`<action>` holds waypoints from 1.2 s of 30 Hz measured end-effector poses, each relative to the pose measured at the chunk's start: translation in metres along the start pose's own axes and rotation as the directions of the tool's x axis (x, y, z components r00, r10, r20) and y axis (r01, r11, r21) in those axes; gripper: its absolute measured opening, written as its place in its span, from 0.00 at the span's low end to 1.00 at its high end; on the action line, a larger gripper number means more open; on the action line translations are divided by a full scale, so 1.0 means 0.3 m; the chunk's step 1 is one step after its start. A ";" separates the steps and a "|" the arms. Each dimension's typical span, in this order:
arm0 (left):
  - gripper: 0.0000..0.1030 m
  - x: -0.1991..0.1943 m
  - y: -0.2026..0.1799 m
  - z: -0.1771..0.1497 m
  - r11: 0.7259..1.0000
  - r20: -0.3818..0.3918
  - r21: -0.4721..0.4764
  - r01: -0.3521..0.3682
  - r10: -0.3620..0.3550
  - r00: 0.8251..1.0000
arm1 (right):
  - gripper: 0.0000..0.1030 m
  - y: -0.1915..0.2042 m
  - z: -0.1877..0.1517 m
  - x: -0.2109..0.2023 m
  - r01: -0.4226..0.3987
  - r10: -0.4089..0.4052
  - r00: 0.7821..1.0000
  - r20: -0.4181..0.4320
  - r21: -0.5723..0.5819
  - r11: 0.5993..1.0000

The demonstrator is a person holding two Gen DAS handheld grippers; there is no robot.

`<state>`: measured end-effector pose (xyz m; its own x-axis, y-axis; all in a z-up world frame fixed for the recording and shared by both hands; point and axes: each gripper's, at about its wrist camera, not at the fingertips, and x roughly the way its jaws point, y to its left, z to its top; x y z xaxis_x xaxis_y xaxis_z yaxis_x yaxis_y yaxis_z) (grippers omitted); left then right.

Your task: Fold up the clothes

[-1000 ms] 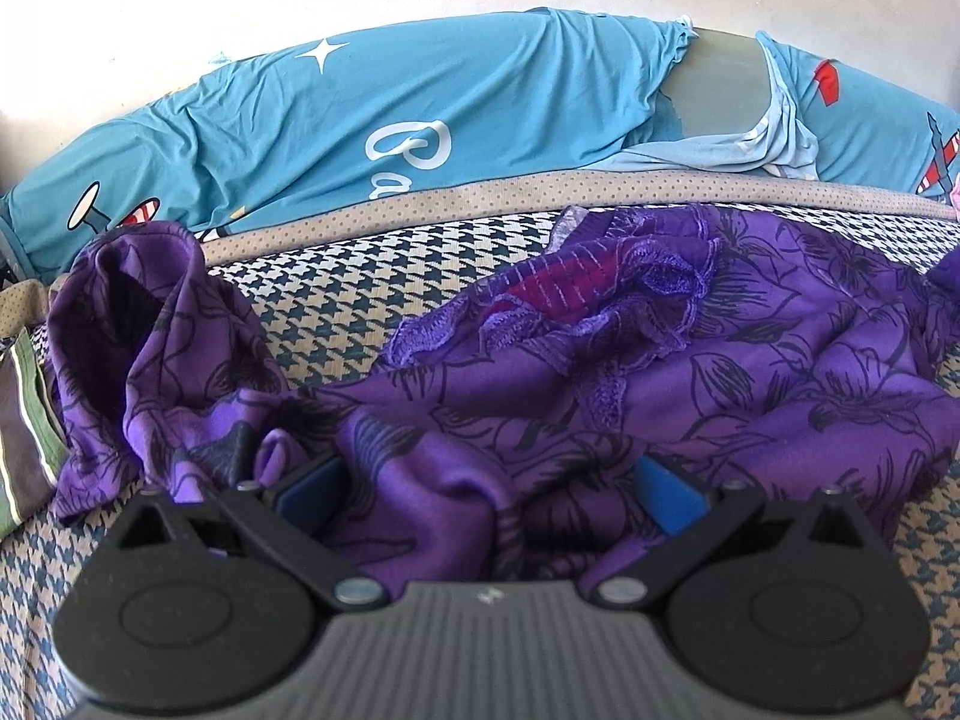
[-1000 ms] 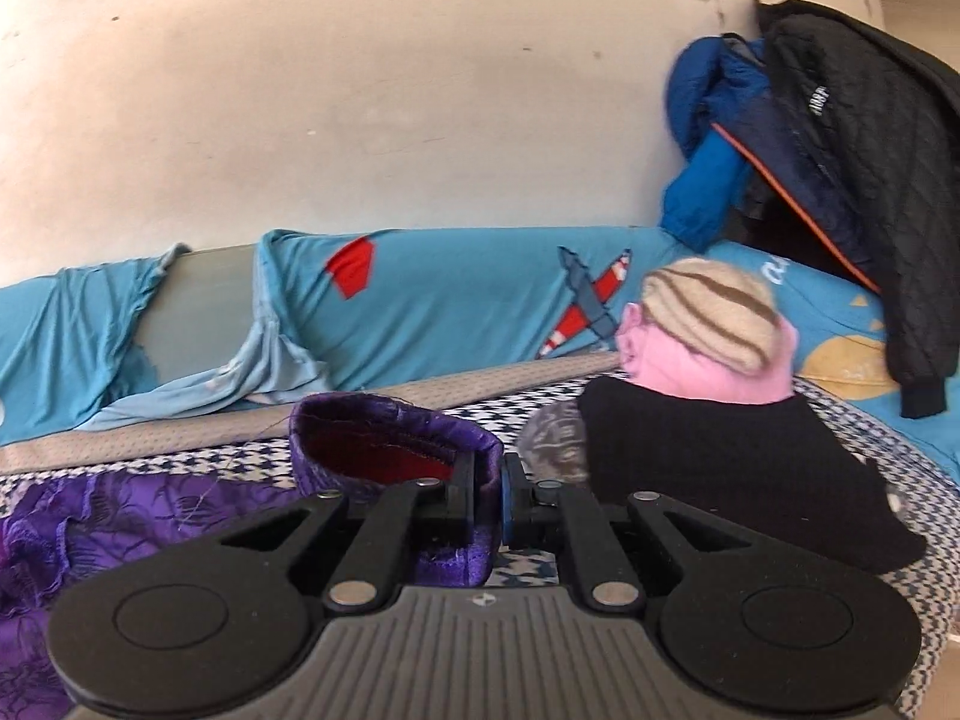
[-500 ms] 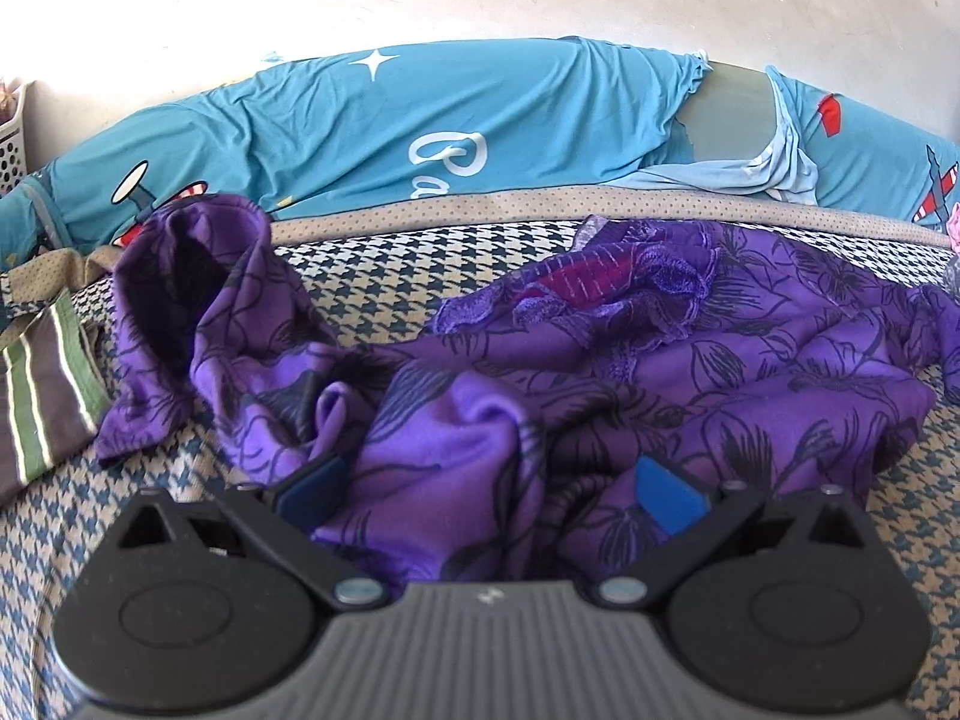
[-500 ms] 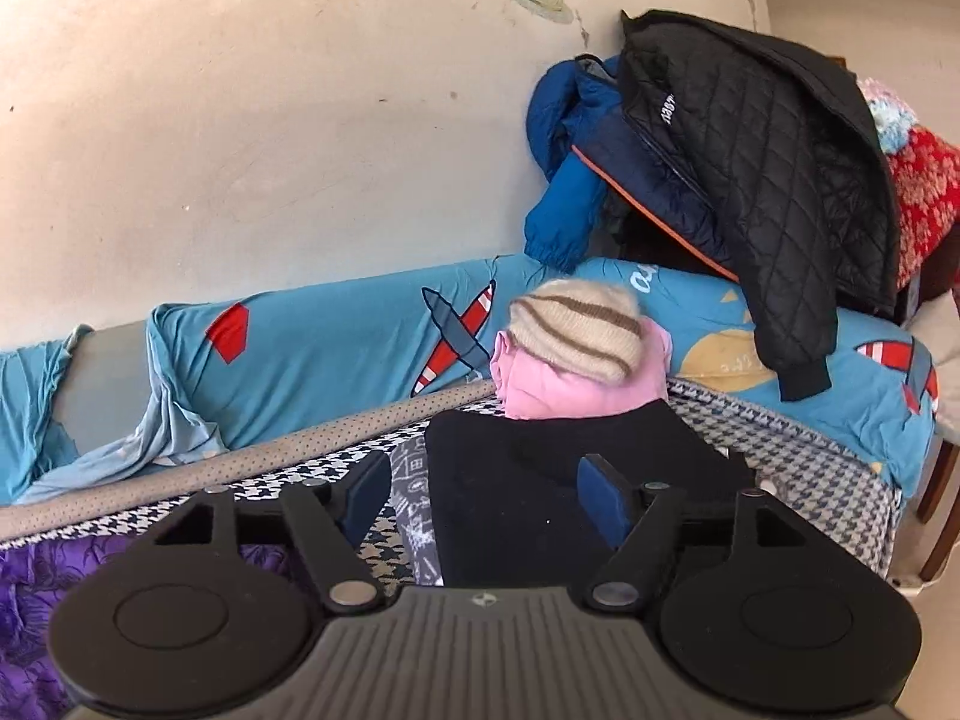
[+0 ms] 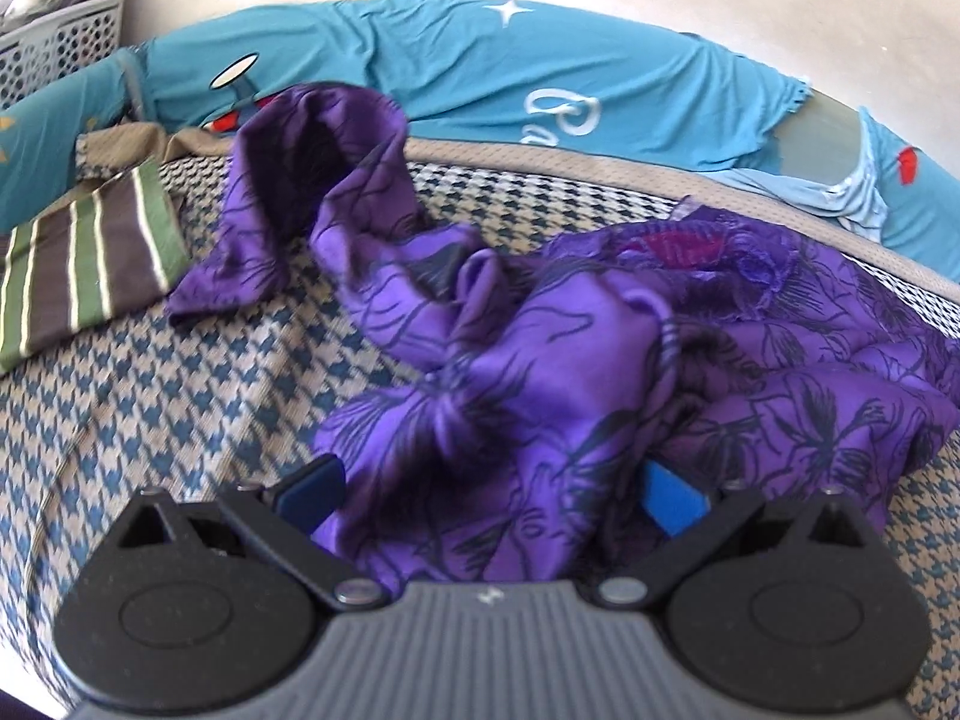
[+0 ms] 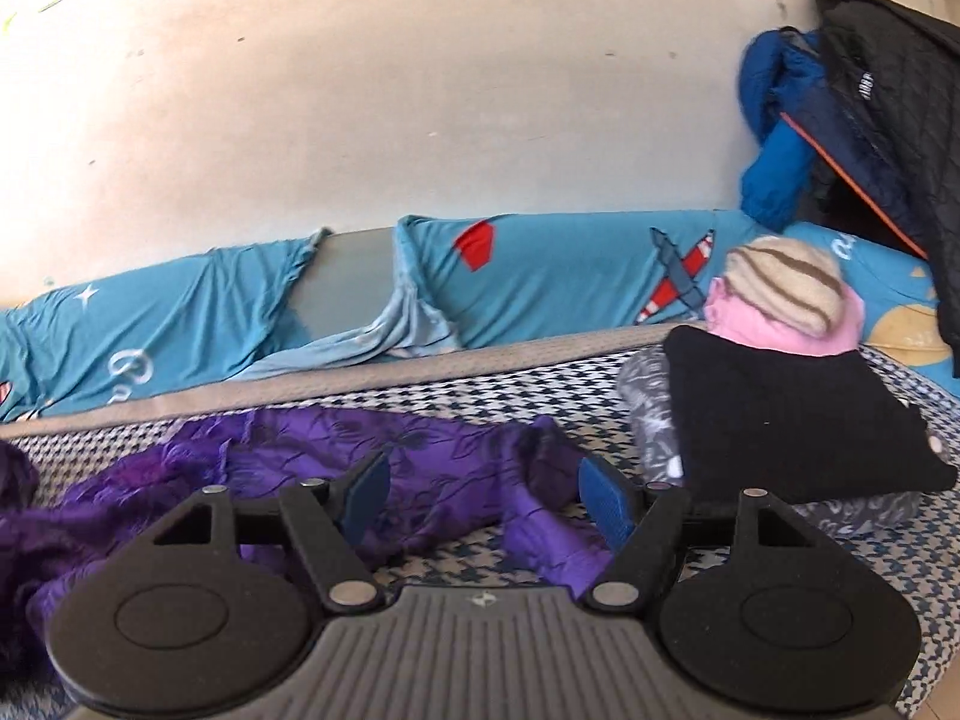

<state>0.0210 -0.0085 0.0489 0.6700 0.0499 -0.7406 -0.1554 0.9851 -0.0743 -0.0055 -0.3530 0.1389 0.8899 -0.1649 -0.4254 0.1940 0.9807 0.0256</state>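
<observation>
The purple garment [image 5: 600, 372] lies crumpled on the bed [image 5: 150, 420], its length running left to right. The left hand-held gripper [image 5: 489, 498] gapes around a near fold; the right hand-held gripper [image 6: 483, 501], also spread, hovers over its right end.

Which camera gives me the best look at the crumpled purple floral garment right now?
The left wrist view: the crumpled purple floral garment fills the middle of the frame, bunched between the open left gripper fingers, with one sleeve stretched toward the striped cloth. The right wrist view catches only its flatter edge low in the frame.
</observation>
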 end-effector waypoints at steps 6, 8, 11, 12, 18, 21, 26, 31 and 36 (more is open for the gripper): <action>1.00 -0.001 0.009 -0.017 1.000 0.001 0.020 0.003 -0.003 1.000 | 0.68 0.096 -0.065 0.023 -0.155 0.154 0.985 -0.072 -0.010 0.988; 1.00 0.001 0.009 -0.021 1.000 0.000 0.026 0.007 -0.007 1.000 | 0.68 0.122 -0.092 0.039 -0.223 0.225 0.967 -0.117 0.029 0.974; 1.00 0.012 0.011 -0.022 1.000 -0.004 0.024 -0.001 0.001 1.000 | 0.71 0.167 -0.129 0.063 -0.296 0.303 0.935 -0.183 0.061 0.953; 1.00 0.016 0.013 -0.022 1.000 -0.006 0.019 -0.005 0.005 1.000 | 0.71 0.185 -0.144 0.072 -0.308 0.315 0.928 -0.202 0.064 0.949; 1.00 0.028 0.012 -0.023 1.000 0.006 0.019 -0.017 0.017 1.000 | 0.71 0.242 -0.209 0.135 -0.327 0.355 0.897 -0.263 0.145 0.934; 0.94 0.033 0.010 -0.023 1.000 0.015 0.022 -0.017 0.017 1.000 | 0.71 0.254 -0.235 0.167 -0.331 0.379 0.886 -0.268 0.208 0.921; 0.78 0.043 0.009 -0.022 1.000 0.004 0.006 0.012 -0.012 1.000 | 0.56 0.279 -0.253 0.199 -0.362 0.432 0.874 -0.222 0.295 0.884; 0.47 0.040 0.005 -0.020 0.999 0.003 0.016 0.050 -0.050 0.999 | 0.21 0.330 -0.238 0.191 -0.355 0.411 0.885 -0.217 0.256 0.899; 0.39 0.014 0.007 -0.016 0.998 0.030 0.016 0.055 -0.055 0.998 | 0.12 0.317 -0.190 0.121 -0.375 0.420 0.894 -0.154 0.252 0.892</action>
<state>0.0201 -0.0068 0.0425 0.6989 0.0001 -0.7152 -0.1065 0.9889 -0.1040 0.0218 -0.2598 0.0743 0.8135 0.2805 -0.5095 -0.0565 0.9100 0.4108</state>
